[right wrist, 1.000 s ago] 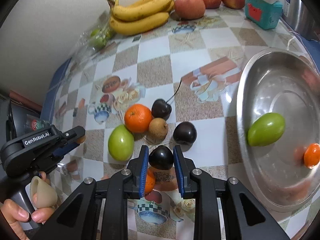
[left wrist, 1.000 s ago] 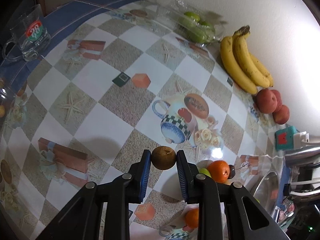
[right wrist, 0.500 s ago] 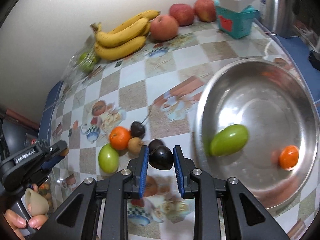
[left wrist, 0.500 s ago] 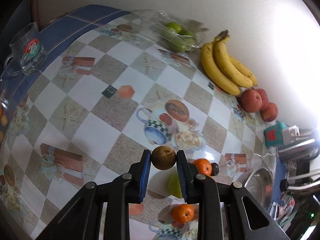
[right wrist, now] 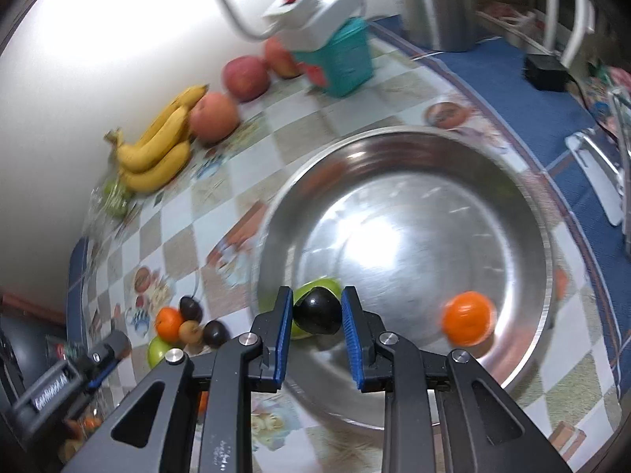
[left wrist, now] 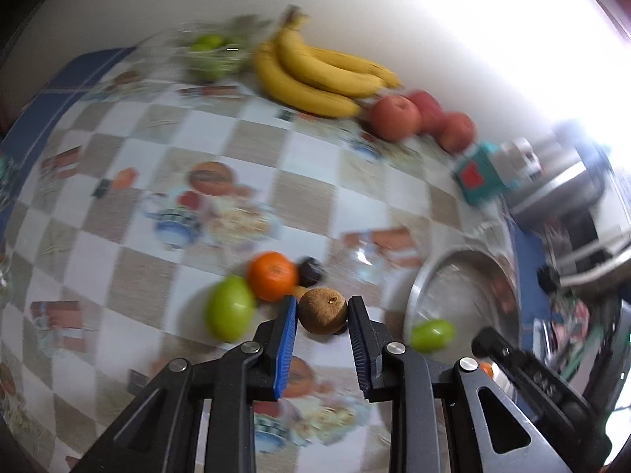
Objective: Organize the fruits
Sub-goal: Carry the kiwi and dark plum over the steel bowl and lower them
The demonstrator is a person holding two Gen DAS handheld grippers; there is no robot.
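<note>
Round brown fruit pinched between blue-padded fingers above the bench, glossy dark plum clamped likewise over the steel bowl, green fruit and small orange lying inside the bowl

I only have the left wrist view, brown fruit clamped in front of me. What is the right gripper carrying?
Observer: The right gripper is shut on a dark plum.
Operator: My view shows just an edge of the steel bowl. What's in it?
Observer: In the right wrist view, the steel bowl holds a green fruit and a small orange.
Operator: Is the plum over the bowl?
Observer: In that view it sits in front of the bowl's near-left part, with the green fruit right behind it; its height above the bowl I cannot tell.
</note>
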